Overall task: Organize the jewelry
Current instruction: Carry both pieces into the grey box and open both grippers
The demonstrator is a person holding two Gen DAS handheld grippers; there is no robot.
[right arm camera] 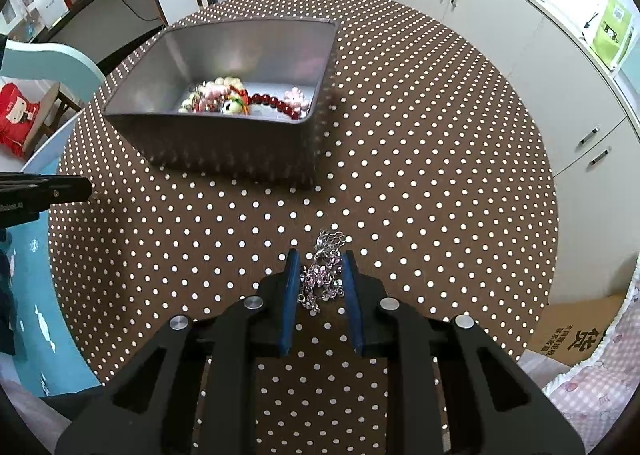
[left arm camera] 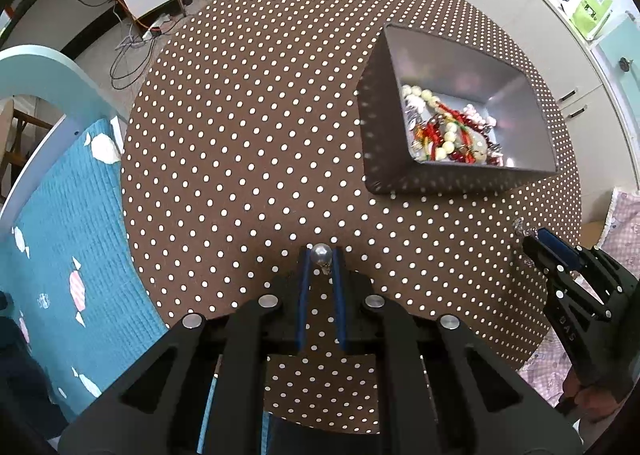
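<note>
A grey metal tin (left arm camera: pixel 516 171) (right arm camera: pixel 208 135) stands on the round brown polka-dot table (left arm camera: pixel 248 127) (right arm camera: pixel 440 159). It holds several bead bracelets and necklaces (left arm camera: pixel 448 131) (right arm camera: pixel 240 101). My left gripper (left arm camera: pixel 322 255) is shut on a silver pearl earring (left arm camera: pixel 322 254) just above the table near its front edge. My right gripper (right arm camera: pixel 322 261) has its fingers around a silver and pink chain bracelet (right arm camera: pixel 324 275) that lies on the table; the jaws stand close on both sides of it. The right gripper also shows at the right edge of the left wrist view (left arm camera: pixel 528 239).
A blue quilted chair cushion (left arm camera: pixel 60 247) sits left of the table. White cabinets (right arm camera: pixel 520 55) run along the right. A cardboard box (right arm camera: pixel 576 335) and pink bedding (right arm camera: pixel 592 387) are at lower right. Cables lie on the floor (left arm camera: pixel 132 51) beyond the table.
</note>
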